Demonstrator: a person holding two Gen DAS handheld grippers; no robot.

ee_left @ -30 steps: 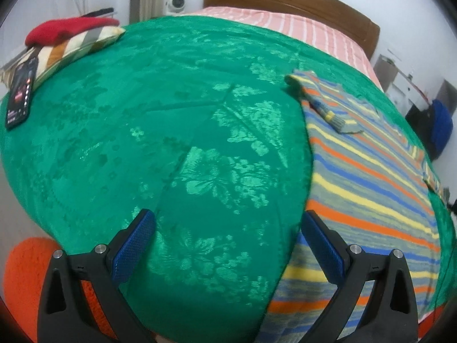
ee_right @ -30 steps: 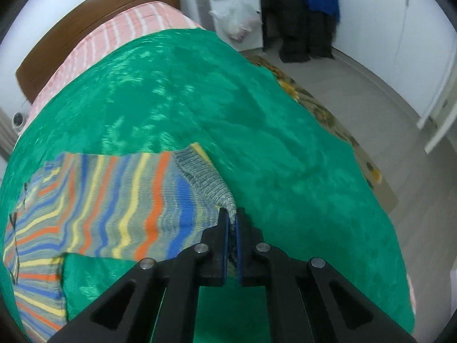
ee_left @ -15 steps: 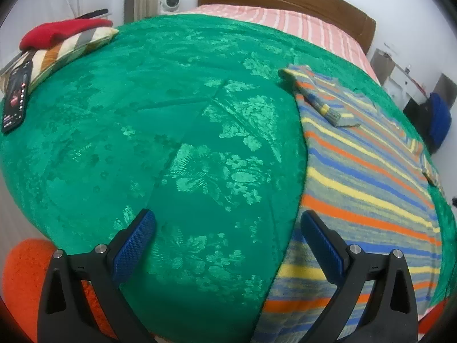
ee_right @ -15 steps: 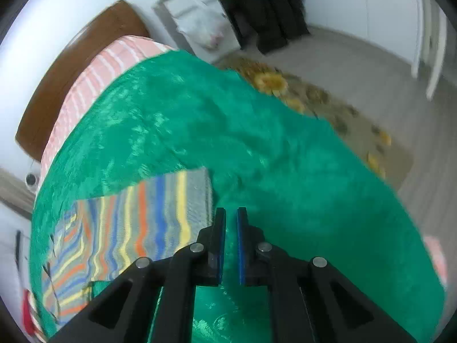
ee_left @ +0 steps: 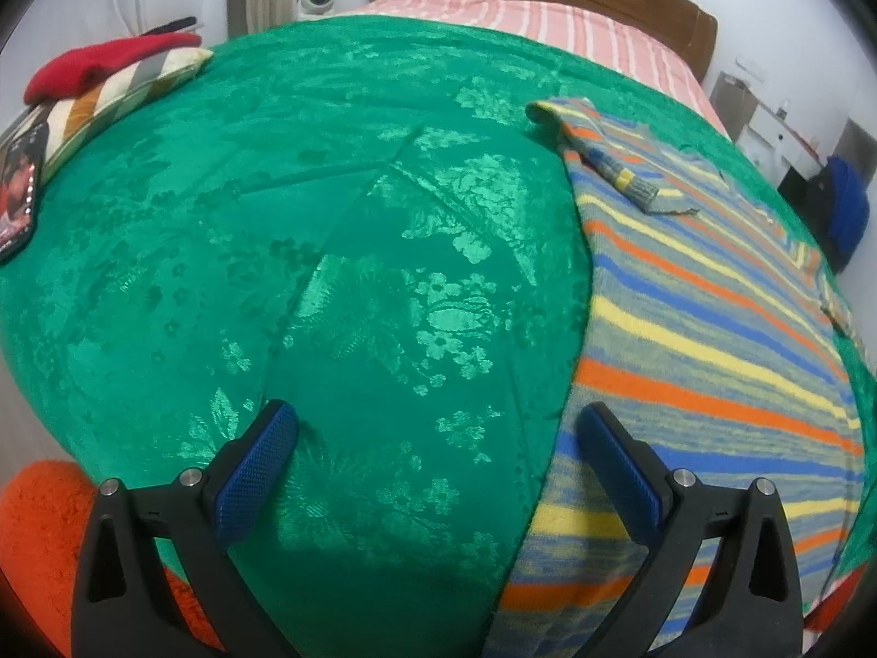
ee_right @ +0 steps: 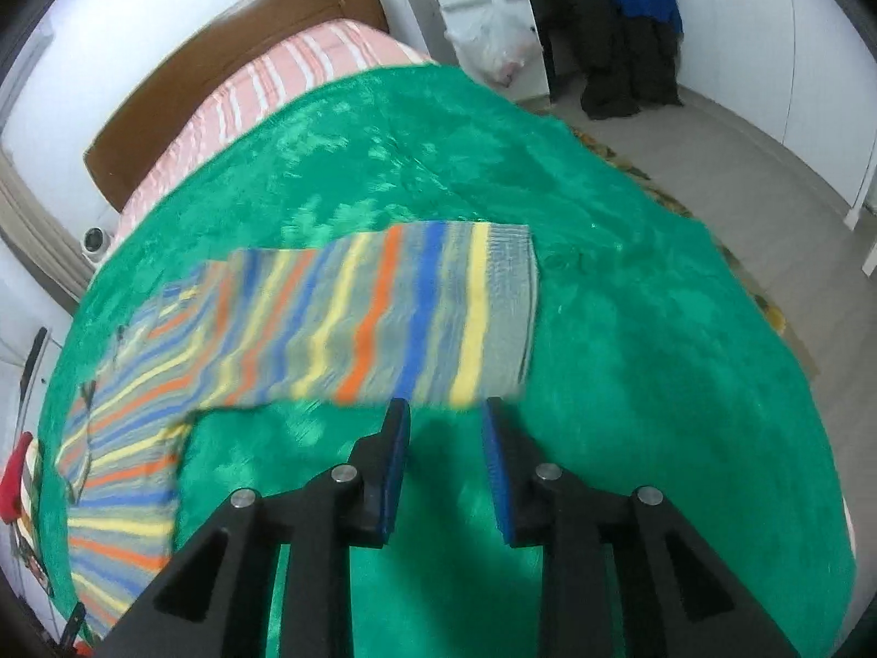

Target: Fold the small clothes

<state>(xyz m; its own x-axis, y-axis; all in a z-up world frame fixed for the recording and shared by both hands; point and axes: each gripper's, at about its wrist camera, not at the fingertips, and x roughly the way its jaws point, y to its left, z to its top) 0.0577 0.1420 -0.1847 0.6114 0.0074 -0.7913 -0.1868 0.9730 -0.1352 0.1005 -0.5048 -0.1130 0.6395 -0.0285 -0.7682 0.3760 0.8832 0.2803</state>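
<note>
The striped knit sweater (ee_left: 712,296) is spread flat on the green bedspread (ee_left: 329,274). Its sleeve (ee_right: 383,307) is laid crosswise just ahead of the right gripper (ee_right: 445,427), whose jaws are parted narrowly and empty. The left gripper (ee_left: 438,433) is held wide and empty, with the hem edge at its right jaw. The right gripper is judged nearer the sleeve.

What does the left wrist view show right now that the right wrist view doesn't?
Only the left wrist view shows the phone at the bed's edge and the sleeve folded onto the striped sweater.

Only the right wrist view shows the other sleeve spread flat, plus the white dresser.

Both show the green bedspread and open jaws, holding nothing.
</note>
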